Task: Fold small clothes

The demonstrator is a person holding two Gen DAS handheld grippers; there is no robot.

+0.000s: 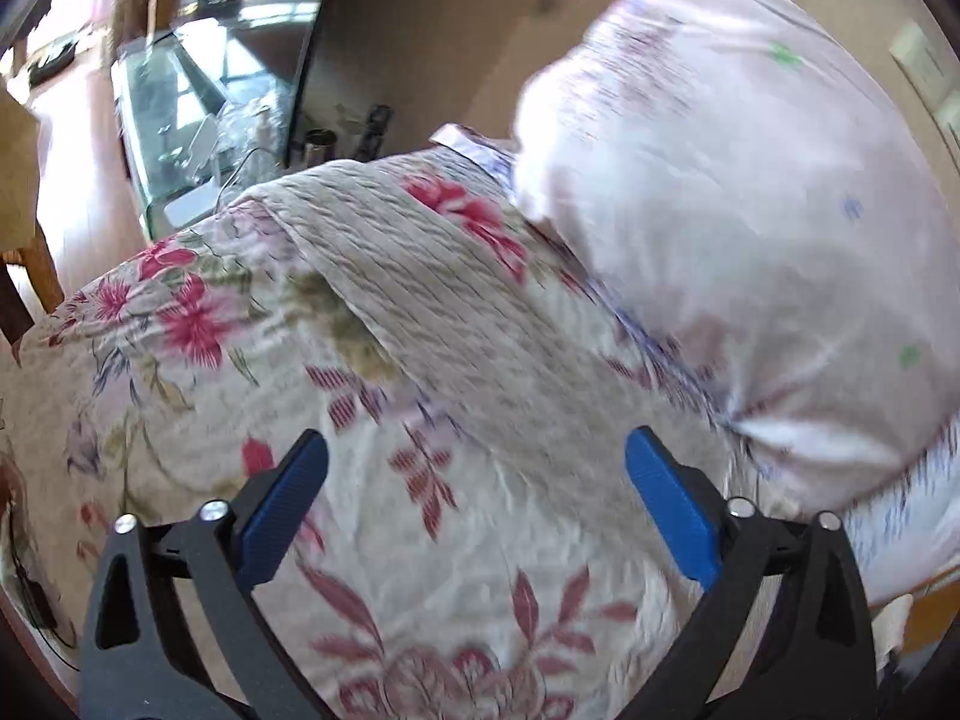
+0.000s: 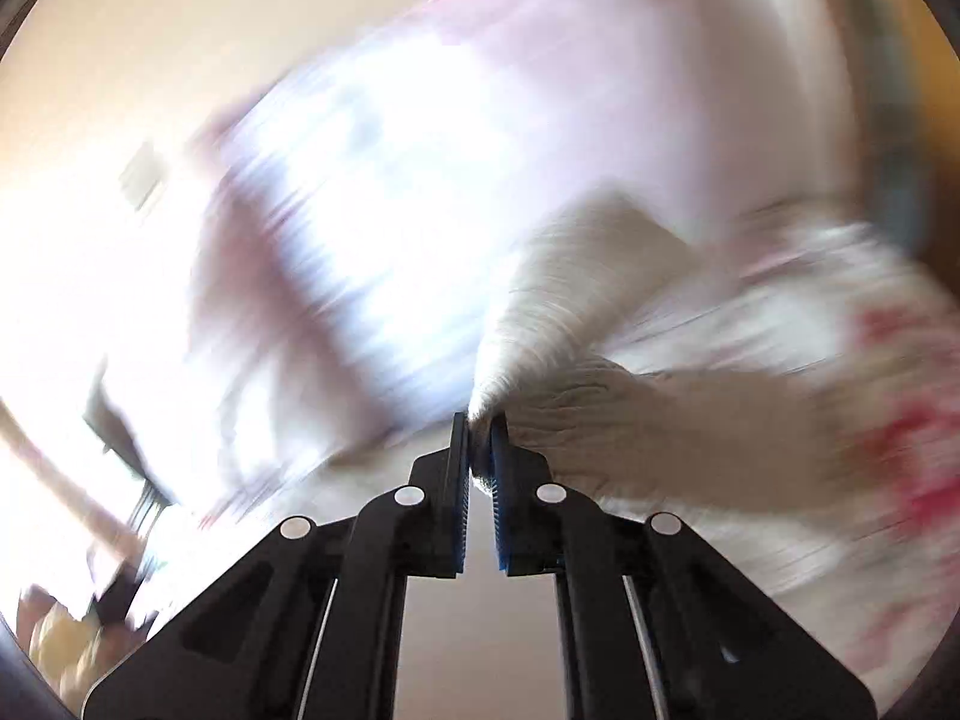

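Okay, your right gripper [image 2: 478,420] is clamped on the floral cloth [image 1: 420,324] edge, lifted over the bed; left gripper [image 1: 477,450] gapes w/ nothing held. Keep tension, lay it over evenly.

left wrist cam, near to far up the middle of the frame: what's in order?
Open left gripper → floral quilted cloth → its ribbed beige folded-over flap → cluttered items, including metal cans → dark panel. The pale pink pillow sits to the right.
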